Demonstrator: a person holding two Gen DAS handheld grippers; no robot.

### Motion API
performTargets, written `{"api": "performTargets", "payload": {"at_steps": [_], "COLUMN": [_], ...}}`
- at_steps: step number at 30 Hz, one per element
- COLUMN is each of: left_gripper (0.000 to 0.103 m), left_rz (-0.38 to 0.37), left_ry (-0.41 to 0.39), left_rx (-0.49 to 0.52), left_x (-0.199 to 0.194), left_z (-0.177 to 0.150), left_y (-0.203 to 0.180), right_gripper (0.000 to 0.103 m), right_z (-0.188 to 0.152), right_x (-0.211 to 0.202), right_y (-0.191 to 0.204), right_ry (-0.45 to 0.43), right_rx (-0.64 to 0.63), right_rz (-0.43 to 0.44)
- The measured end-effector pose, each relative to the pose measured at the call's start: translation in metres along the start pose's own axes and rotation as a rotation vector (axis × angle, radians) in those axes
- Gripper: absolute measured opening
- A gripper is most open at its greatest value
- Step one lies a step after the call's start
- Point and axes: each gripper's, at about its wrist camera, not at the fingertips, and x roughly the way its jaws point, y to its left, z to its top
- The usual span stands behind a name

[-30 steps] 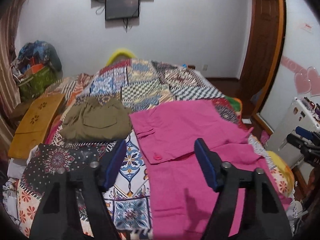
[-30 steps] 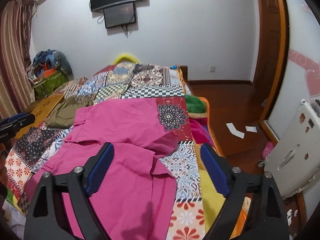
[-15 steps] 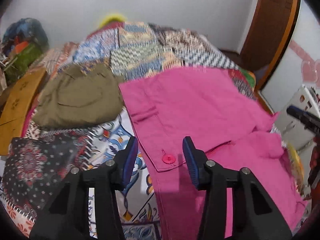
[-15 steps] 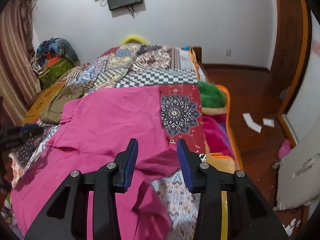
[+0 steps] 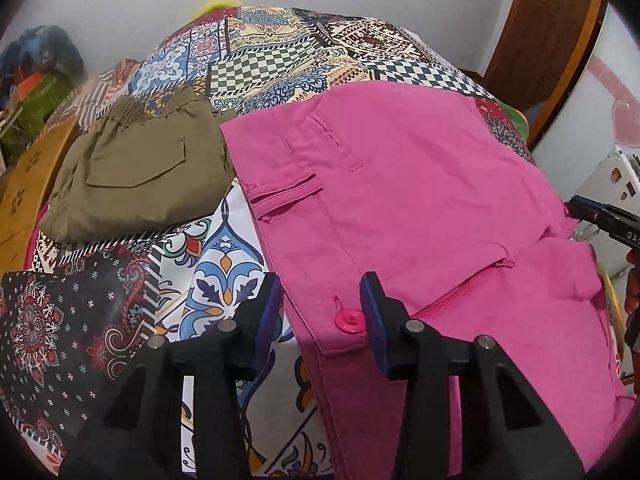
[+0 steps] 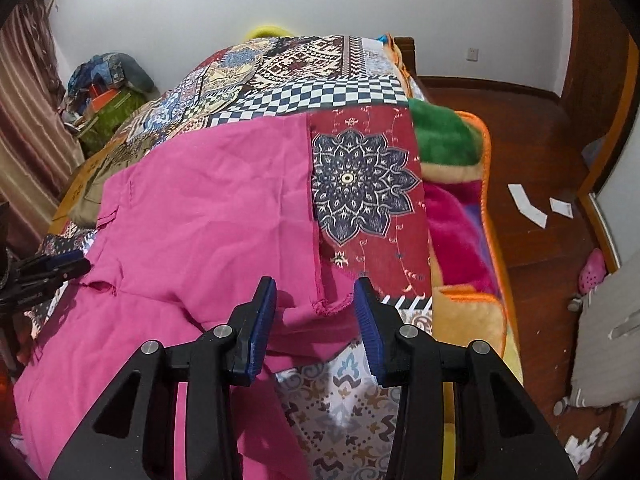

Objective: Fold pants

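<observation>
Bright pink pants (image 5: 400, 184) lie spread on a patchwork bedspread (image 5: 280, 52), one half folded over the other. My left gripper (image 5: 320, 312) is open, its blue pads on either side of the waistband corner with the pink button (image 5: 349, 320). In the right wrist view the pants (image 6: 208, 216) end in a hem corner (image 6: 328, 308). My right gripper (image 6: 316, 316) is open with its pads on either side of that hem corner. Neither gripper holds cloth.
Folded olive-green shorts (image 5: 136, 176) lie left of the pink pants. A wooden board (image 5: 24, 184) sits at the bed's left edge. The bed's right edge drops to a wooden floor (image 6: 540, 160) with paper scraps. A white appliance (image 6: 612, 328) stands at right.
Both grippers have moved down and forward toward the pants. Their jaws have narrowed from wide open. The left now frames the button corner, the right the hem corner.
</observation>
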Motion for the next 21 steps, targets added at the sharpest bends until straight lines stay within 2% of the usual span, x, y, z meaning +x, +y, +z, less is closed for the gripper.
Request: {"api": "performTargets", "payload": {"at_steps": [2, 5, 11, 15, 17, 21], "left_gripper": [0.042, 0.043, 0.045, 0.053, 0.057, 0.057], "left_rz": [0.003, 0.006, 0.027, -0.007, 0.002, 0.026], "left_ry": [0.001, 0.007, 0.019, 0.036, 0.034, 0.026], "left_rx": [0.001, 0.000, 0.001, -0.046, -0.045, -0.032], "left_x": [0.000, 0.002, 0.006, 0.010, 0.011, 0.004], "left_z": [0.000, 0.001, -0.001, -0.001, -0.002, -0.001], "left_y": [0.001, 0.001, 0.010, 0.021, 0.022, 0.022], "right_gripper": [0.015, 0.011, 0.007, 0.006, 0.006, 0.006], "right_z": [-0.003, -0.010, -0.026, -0.025, -0.026, -0.023], "right_x": [0.002, 0.007, 0.018, 0.021, 0.022, 0.009], "right_y": [0.001, 0.003, 0.011, 0.009, 0.013, 0.013], "right_ry": [0.017, 0.037, 0.084, 0.125, 0.144, 0.145], "right_rx": [-0.010, -0.032, -0.077, -0.104, -0.151, -0.175], "right_rz": [0.007, 0.003, -0.005, -0.013, -0.041, -0.060]}}
